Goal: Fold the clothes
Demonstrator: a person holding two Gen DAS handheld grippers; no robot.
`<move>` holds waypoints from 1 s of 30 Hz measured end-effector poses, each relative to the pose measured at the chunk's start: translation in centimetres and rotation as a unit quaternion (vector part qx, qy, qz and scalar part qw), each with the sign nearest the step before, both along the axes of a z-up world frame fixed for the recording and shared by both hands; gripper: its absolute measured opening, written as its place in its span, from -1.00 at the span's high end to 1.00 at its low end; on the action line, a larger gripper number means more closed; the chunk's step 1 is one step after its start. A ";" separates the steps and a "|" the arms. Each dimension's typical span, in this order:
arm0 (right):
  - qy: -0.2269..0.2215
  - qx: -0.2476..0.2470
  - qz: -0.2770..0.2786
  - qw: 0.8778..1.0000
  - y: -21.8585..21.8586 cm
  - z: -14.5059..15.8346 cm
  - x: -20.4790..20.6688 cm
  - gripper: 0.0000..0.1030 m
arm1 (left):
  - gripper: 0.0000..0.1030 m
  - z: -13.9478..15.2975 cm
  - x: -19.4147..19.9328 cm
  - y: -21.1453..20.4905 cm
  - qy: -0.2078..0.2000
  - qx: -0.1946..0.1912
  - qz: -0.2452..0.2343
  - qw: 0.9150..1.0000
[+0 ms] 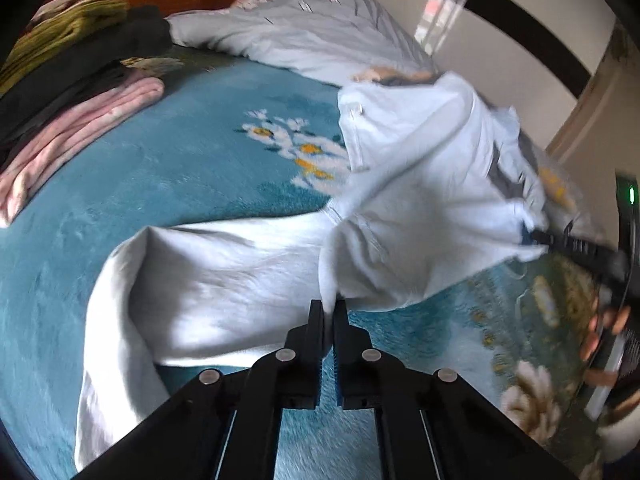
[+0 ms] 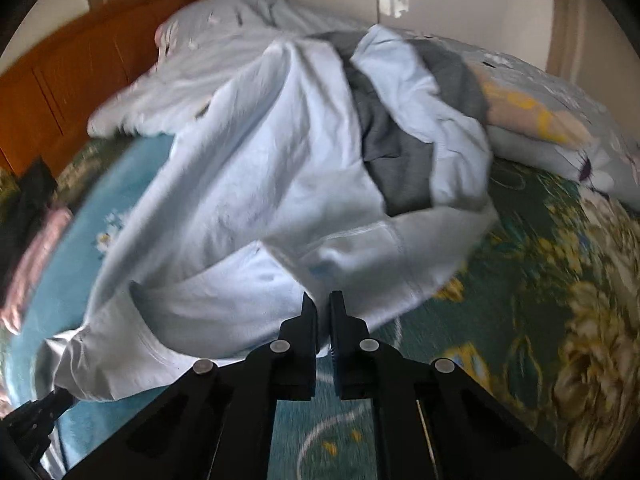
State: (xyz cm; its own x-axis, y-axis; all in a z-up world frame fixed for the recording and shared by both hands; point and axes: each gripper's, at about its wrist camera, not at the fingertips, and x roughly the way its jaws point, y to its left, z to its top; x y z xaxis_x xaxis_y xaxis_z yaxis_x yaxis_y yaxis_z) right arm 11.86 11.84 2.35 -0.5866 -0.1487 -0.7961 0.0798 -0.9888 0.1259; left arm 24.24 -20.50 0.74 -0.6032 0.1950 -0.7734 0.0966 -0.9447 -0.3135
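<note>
pale blue cotton garment [image 1: 420,184] spread loose over the teal floral blanket [image 1: 160,168] on the bed, partly heaped on a grey garment [image 2: 400,152] near the pillows [image 1: 320,28].

left hand-held gripper [image 1: 329,308]: jaws pressed together on a fold of the pale cloth at its near edge. right hand-held gripper [image 2: 323,304]: jaws nearly closed, cloth edge running between them; pinched, by the look of it. seen from the left view, right gripper clamped on the far-right corner of the same garment.

step in hand, as judged: grasp stage, both corners taken, garment not yet lifted or flattened. no fold made.

next move calls for: lifting clear of the grey piece beneath, pulling the two holds apart to draw the cloth taut, then laying it flat on open blanket before folding.

stack of folded clothes [image 1: 76,92] at far left, pink, black and olive; well apart from the work.

hard to make out: type of garment (shirt or trousers, cannot tell), heavy motion blur in both views. grey piece mostly covered. fingers [image 1: 600,332] at right edge, cut off by frame.
</note>
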 end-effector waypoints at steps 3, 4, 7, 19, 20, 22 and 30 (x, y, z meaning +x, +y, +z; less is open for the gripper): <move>0.007 -0.028 -0.003 1.000 0.9 0.9 2.4 0.91 | 0.92 1.4 1.9 -0.4 0.018 0.015 0.012 1.000; 0.009 -0.036 -0.001 0.999 1.1 1.1 3.1 0.91 | 0.93 1.8 2.6 -0.5 0.024 0.017 0.015 0.999; 0.013 -0.054 0.012 0.998 0.7 1.7 6.0 0.91 | 0.94 2.8 4.9 -1.1 0.038 0.024 0.027 0.999; -0.015 -0.090 0.081 0.993 -3.0 0.0 16.0 0.91 | 1.00 2.6 13.8 -7.3 0.037 0.084 0.098 0.991; -0.019 -0.093 0.083 0.992 -3.2 -0.3 16.3 0.91 | 0.99 2.4 14.0 -7.2 0.034 0.087 0.094 0.991; -0.024 -0.099 0.083 0.991 -3.5 -0.6 17.3 0.91 | 0.99 2.2 14.4 -6.9 0.029 0.092 0.084 0.992; -0.038 -0.075 0.083 0.993 -2.4 -1.1 20.8 0.91 | 0.98 2.0 13.8 -5.2 0.024 0.090 0.040 0.995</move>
